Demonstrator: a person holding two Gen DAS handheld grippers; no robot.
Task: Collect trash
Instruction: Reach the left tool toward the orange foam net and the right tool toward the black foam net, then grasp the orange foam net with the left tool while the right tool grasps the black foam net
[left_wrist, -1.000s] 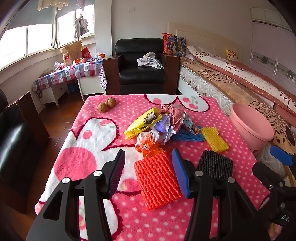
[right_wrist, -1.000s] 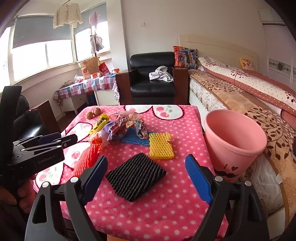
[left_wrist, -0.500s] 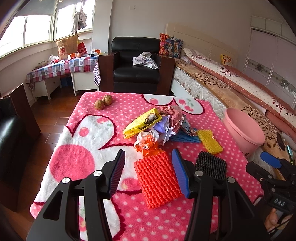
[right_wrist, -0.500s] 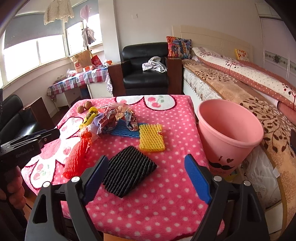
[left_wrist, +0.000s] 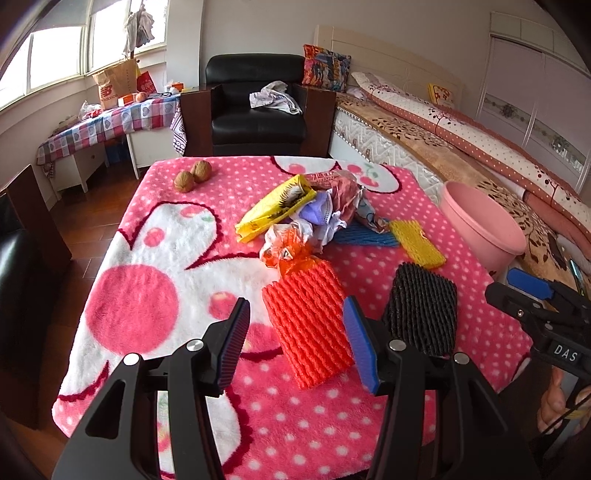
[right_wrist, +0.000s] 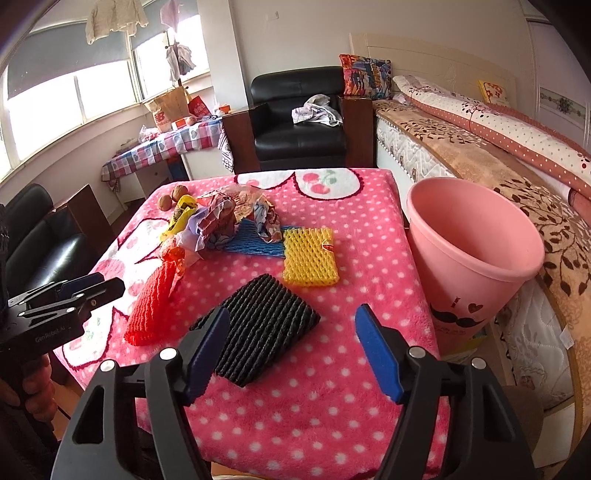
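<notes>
Trash lies on a pink blanket-covered table (left_wrist: 155, 280): an orange foam net (left_wrist: 308, 325), a black foam net (left_wrist: 421, 306), a yellow foam net (left_wrist: 417, 243), a blue foam net (left_wrist: 364, 238) and a heap of crumpled wrappers (left_wrist: 317, 210). My left gripper (left_wrist: 295, 347) is open and empty, just above the near end of the orange net. My right gripper (right_wrist: 291, 350) is open and empty, over the near edge of the black net (right_wrist: 258, 328). A pink bucket (right_wrist: 469, 258) stands beside the table on the right.
Two walnuts (left_wrist: 192, 175) sit at the table's far left. A black armchair (left_wrist: 258, 107) stands behind the table, a bed (left_wrist: 461, 147) along the right, and a checked side table (left_wrist: 107, 125) by the window. A dark sofa (right_wrist: 40, 243) is at left.
Both grippers have drawn back and risen a little, so more of the table shows. Both stay open and empty. The trash has not moved.
</notes>
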